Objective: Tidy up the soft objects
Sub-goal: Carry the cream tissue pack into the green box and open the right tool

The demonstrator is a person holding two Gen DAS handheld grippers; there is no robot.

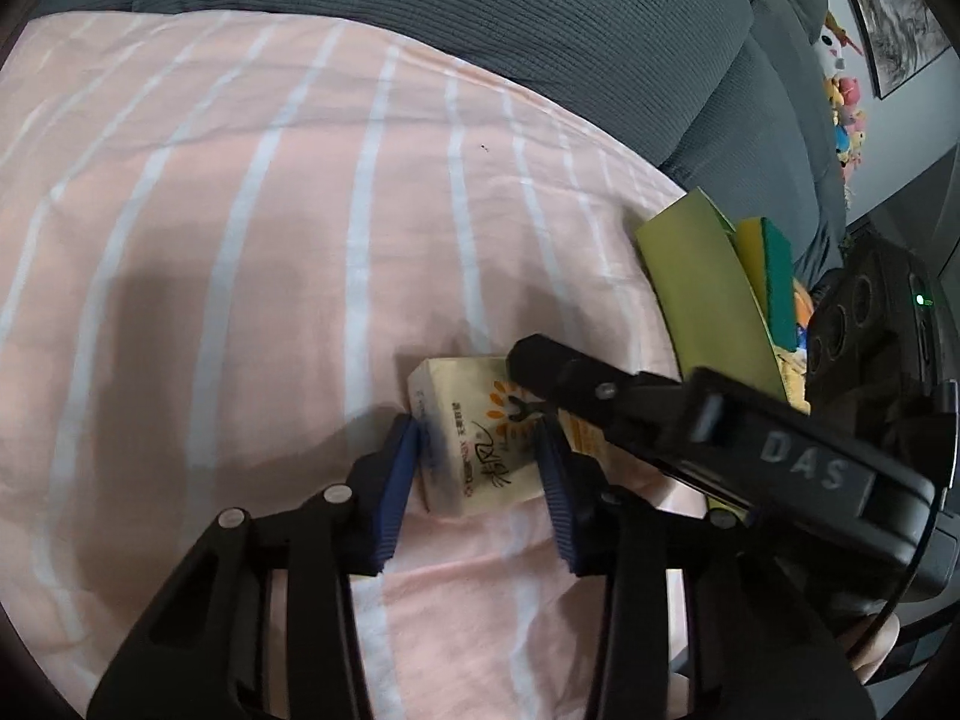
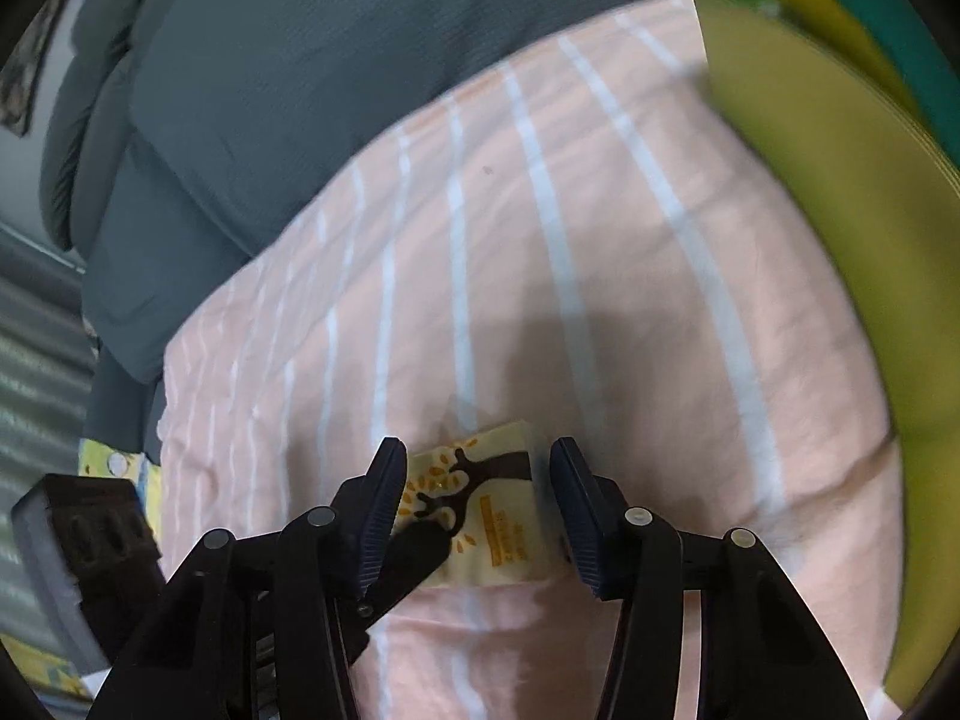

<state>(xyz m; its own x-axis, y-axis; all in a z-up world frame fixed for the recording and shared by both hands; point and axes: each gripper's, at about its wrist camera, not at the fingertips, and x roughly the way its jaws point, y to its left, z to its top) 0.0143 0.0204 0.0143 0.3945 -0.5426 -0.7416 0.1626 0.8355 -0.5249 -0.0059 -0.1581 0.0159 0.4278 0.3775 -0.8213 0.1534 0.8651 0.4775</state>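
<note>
A small cream tissue pack (image 1: 474,444) with an orange flower print lies on the pink striped quilt (image 1: 240,228). My left gripper (image 1: 480,480) is closed around it. Its left pad (image 1: 399,486) is against the pack's end, and its right pad (image 1: 558,498) is over the printed top. From the right, one black finger (image 1: 576,384) of my right gripper crosses the pack's far edge. In the right wrist view the tissue pack (image 2: 492,504) fills the space between the pads of the right gripper (image 2: 480,510). A left-gripper finger (image 2: 414,558) overlaps its lower left corner.
A yellow-green sheet (image 1: 708,294) and a yellow-and-green sponge (image 1: 768,264) stand at the quilt's right edge, and the sheet (image 2: 840,240) looms large in the right wrist view. A grey ribbed cushion (image 1: 480,12) runs along the back. Small plush toys (image 1: 846,108) sit far right.
</note>
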